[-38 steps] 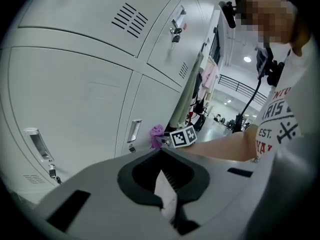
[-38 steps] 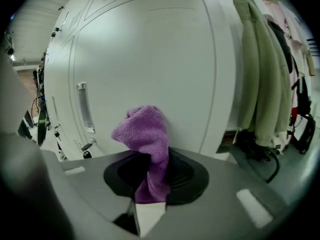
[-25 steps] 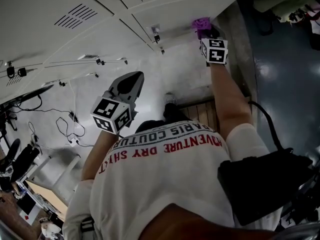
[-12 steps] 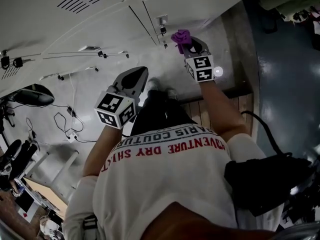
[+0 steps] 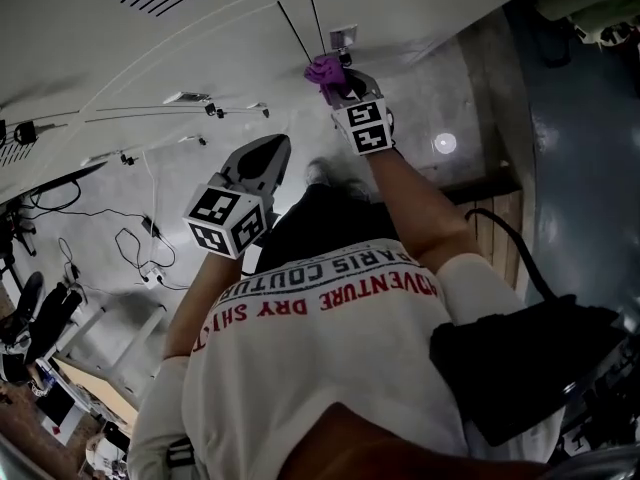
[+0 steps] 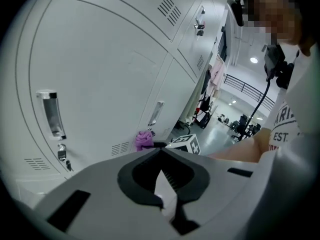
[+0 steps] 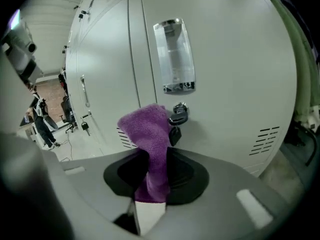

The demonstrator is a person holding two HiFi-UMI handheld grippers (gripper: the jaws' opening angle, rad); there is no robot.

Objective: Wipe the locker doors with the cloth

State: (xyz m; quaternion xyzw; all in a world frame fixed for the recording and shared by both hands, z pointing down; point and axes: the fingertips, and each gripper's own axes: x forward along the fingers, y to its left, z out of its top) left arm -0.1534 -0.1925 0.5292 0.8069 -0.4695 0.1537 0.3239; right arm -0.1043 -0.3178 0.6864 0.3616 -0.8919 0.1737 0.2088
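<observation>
Left gripper (image 6: 161,153) sits nearest, at 9 o'clock in the head view, its claw pressed together with nothing in it. Up at 12 o'clock, the right gripper (image 7: 150,196) pinches the one purple terry cloth (image 7: 149,134) by its lower fold, and a soft wad stands proud of the tips. It looks light and floppy to me. I'd hold it bunched low like this so the free end squashes flat. At 1 o'clock of the wad, one dark key (image 7: 174,133) hangs at its lock. One recessed metal handle (image 7: 174,56) sits at 12. Behind them, two pale grey steel locker doors (image 7: 225,84) fill the view.
</observation>
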